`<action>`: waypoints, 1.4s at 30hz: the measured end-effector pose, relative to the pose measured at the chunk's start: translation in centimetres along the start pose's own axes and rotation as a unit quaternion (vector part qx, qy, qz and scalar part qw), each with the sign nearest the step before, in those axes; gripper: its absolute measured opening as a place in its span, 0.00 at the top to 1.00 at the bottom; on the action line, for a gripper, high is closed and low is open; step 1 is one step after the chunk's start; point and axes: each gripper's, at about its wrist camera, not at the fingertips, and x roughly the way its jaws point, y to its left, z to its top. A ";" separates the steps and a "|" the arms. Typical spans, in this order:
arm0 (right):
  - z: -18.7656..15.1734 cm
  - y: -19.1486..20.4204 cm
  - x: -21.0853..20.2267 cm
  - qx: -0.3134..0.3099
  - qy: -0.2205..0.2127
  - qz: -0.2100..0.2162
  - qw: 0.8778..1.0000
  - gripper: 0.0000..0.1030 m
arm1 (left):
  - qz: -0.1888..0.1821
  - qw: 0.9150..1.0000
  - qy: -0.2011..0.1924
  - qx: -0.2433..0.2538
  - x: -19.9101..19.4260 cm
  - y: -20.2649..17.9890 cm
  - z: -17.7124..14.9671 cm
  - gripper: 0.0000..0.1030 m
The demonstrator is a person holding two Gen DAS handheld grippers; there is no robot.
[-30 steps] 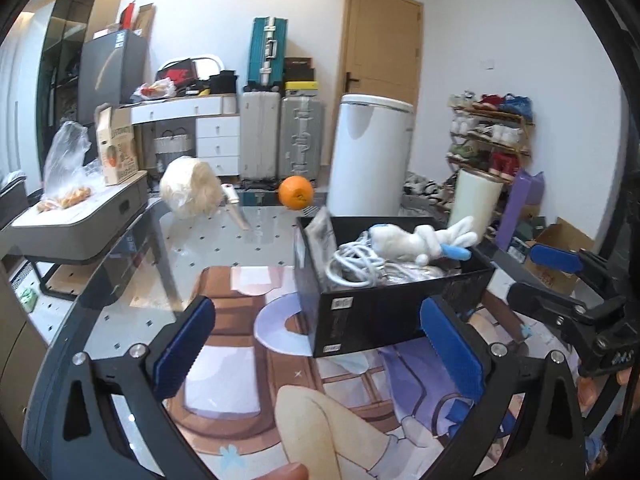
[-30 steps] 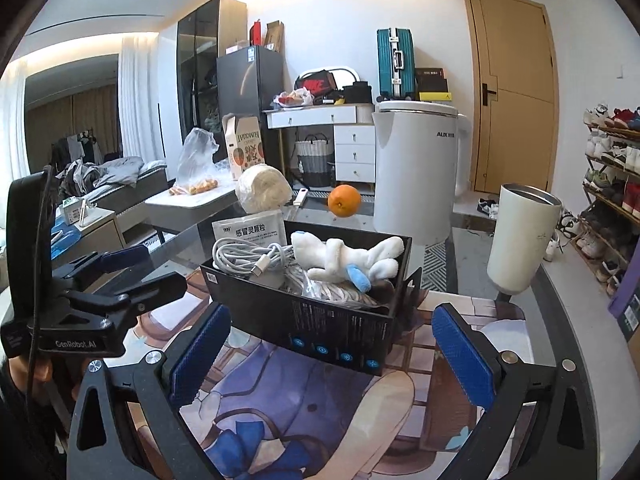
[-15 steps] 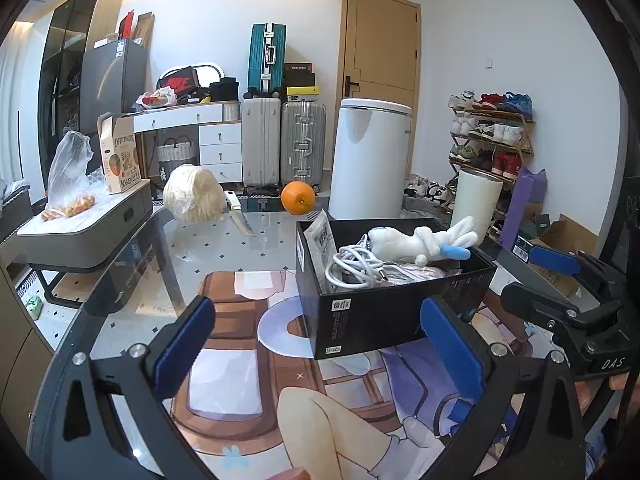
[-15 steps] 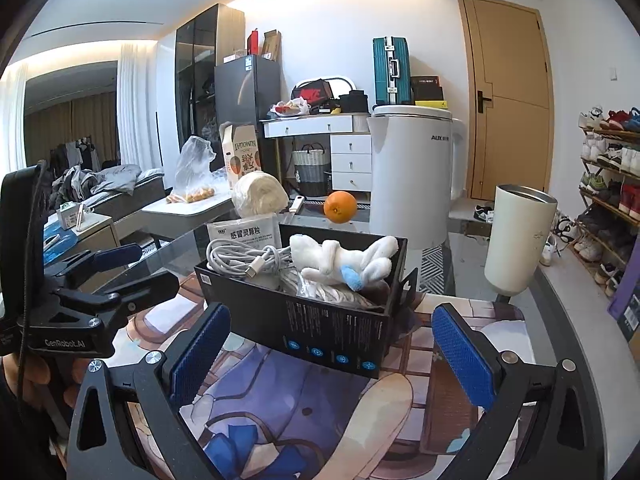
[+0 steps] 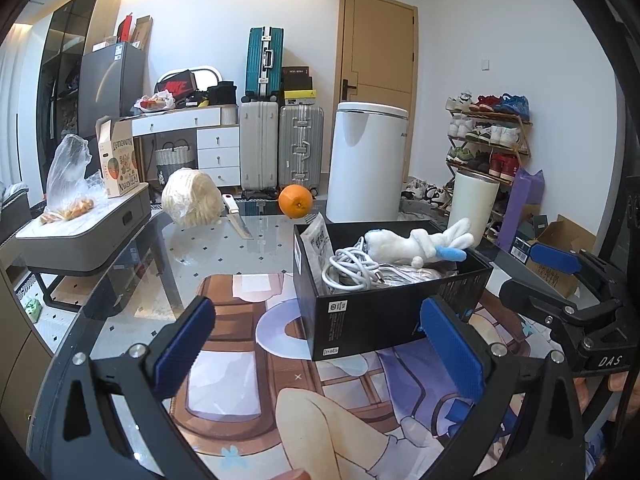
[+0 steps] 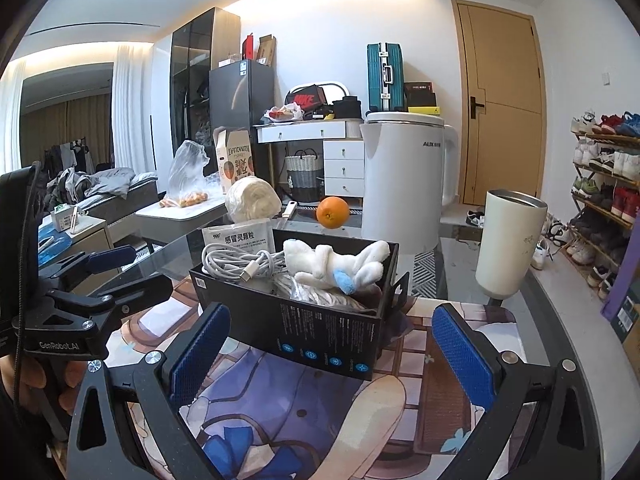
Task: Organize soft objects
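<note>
Lying in the black box (image 5: 384, 312) on coiled white cables (image 5: 348, 270) is the plush rabbit (image 5: 416, 242) (blue-tipped ear), while left gripper (image 5: 316, 344) and right gripper (image 6: 332, 348) hover spread wide, holding nothing.

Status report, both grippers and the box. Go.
Left gripper open, empty. Right gripper open, empty. White plush rabbit lies atop white coiled cable inside black cardboard box. Nothing blocking.

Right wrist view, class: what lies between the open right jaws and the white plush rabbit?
The near wall of the black cardboard box holding the white plush rabbit, then a strip of printed mat. The right wrist view shows it.
</note>
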 end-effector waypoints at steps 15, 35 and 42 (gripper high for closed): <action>0.0 0.0 0.2 0.000 0.001 -0.002 1.000 0.00 | -0.002 1.000 0.006 0.002 0.2 0.0 0.1 0.00; 0.0 0.0 0.2 0.000 0.001 -0.002 1.000 0.00 | -0.002 1.000 0.003 0.003 0.3 0.0 0.1 0.00; 0.0 0.0 0.2 0.000 0.001 -0.002 1.000 0.00 | -0.002 1.000 0.001 0.003 0.2 0.0 0.1 0.00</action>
